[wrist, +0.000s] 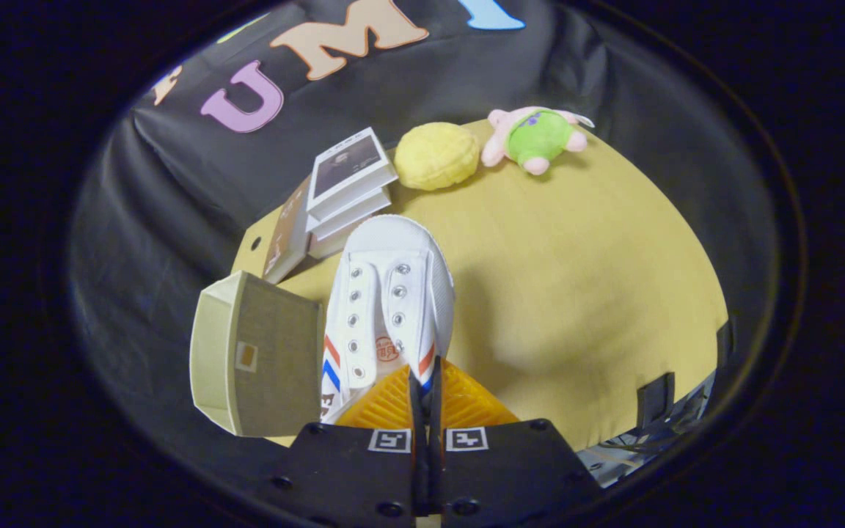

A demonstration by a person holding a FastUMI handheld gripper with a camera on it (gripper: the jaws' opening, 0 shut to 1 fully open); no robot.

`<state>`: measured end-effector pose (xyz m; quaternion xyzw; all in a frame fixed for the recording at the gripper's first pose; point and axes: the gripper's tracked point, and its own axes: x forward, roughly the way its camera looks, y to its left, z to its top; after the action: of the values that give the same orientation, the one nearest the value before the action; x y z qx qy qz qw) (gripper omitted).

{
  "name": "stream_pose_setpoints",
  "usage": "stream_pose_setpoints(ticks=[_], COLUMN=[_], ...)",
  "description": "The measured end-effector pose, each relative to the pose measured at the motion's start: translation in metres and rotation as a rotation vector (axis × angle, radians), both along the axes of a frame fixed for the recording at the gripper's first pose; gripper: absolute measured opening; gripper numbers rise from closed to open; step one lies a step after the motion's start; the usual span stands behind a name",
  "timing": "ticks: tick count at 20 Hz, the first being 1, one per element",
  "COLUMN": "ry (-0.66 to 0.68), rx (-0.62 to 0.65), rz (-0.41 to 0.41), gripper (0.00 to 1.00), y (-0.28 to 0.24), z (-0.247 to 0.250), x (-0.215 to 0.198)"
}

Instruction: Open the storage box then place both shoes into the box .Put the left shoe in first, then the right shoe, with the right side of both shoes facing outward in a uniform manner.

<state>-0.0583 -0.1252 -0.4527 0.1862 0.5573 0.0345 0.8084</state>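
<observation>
Table (pixel 576 293): yellow top; a big bare part lies to the right of the shoe, out to the right edge
Gripper (pixel 426 389): its two fingers are pressed close together, pinching the back rim of the shoe
Shoe (pixel 389 308): white, no laces, red and blue stripes on its sides; toe points to the far edge; it looks lifted off the table
Storage box (pixel 257 356): at the left edge, just beside the shoe; I cannot see inside it
Books (pixel 338 198): stacked near the far left edge, past the toe
Yellow soft ball (pixel 436 155): at the far edge
Plush toy (pixel 536 137): at the far edge, beside the ball
</observation>
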Motion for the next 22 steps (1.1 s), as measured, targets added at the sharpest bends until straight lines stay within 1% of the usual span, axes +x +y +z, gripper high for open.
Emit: stream_pose_setpoints(ticks=[3,8,12,17,22], ry=[-0.016,-0.051,-0.058,-0.058,-0.048], rx=[0.028,0.060,0.097,0.107,0.112], rz=[0.017,0.074,0.106,0.146,0.201], gripper=[0.04,0.04,0.04,0.04,0.04], y=[0.034,0.091,0.138,0.184,0.224], z=[0.018,0.046,0.060,0.063,0.054], x=[0.003,0.011,0.013,0.011,0.005])
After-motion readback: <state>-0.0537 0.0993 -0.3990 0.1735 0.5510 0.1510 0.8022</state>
